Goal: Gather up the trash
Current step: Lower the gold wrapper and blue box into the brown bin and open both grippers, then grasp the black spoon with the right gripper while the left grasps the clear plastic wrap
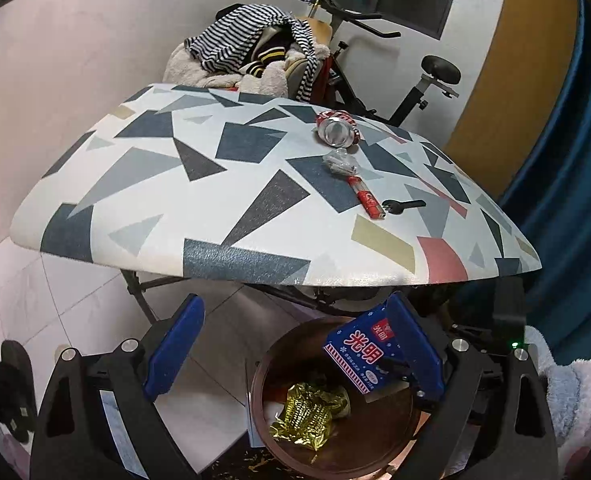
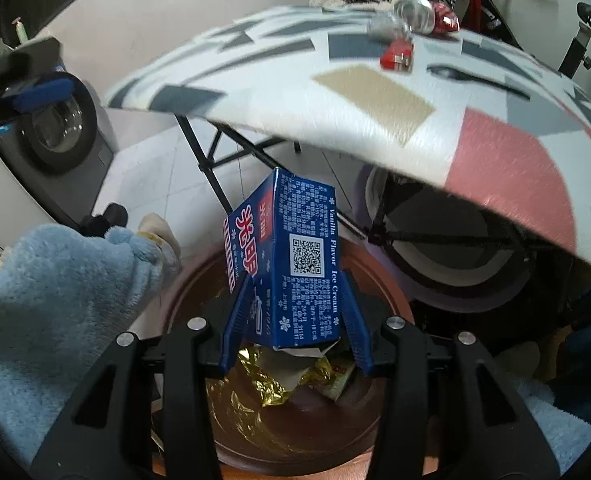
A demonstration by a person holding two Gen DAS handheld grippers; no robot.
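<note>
My right gripper (image 2: 299, 280) is shut on a blue ice cream box (image 2: 295, 252) and holds it tilted above a round brown bin (image 2: 183, 300). A crumpled gold foil wrapper (image 2: 263, 376) lies inside the bin. In the left wrist view my left gripper (image 1: 295, 304) stands wide open with nothing between its fingers, over the bin (image 1: 263, 364). The box (image 1: 359, 356) hangs just beside its right finger. On the patterned table (image 1: 155, 184) lie a crushed red can (image 1: 337, 128), a clear plastic scrap (image 1: 341, 162), a red wrapper (image 1: 365, 196) and a black fork (image 1: 403, 205).
Clothes (image 1: 247, 48) are piled behind the table, with an exercise bike (image 1: 415, 80) next to them. A blue curtain (image 1: 567, 160) hangs at the right. A washing machine (image 2: 59, 128) stands at the left, and a fluffy blue sleeve (image 2: 55, 300) is near the bin. Dark slippers (image 1: 7, 384) lie on the floor.
</note>
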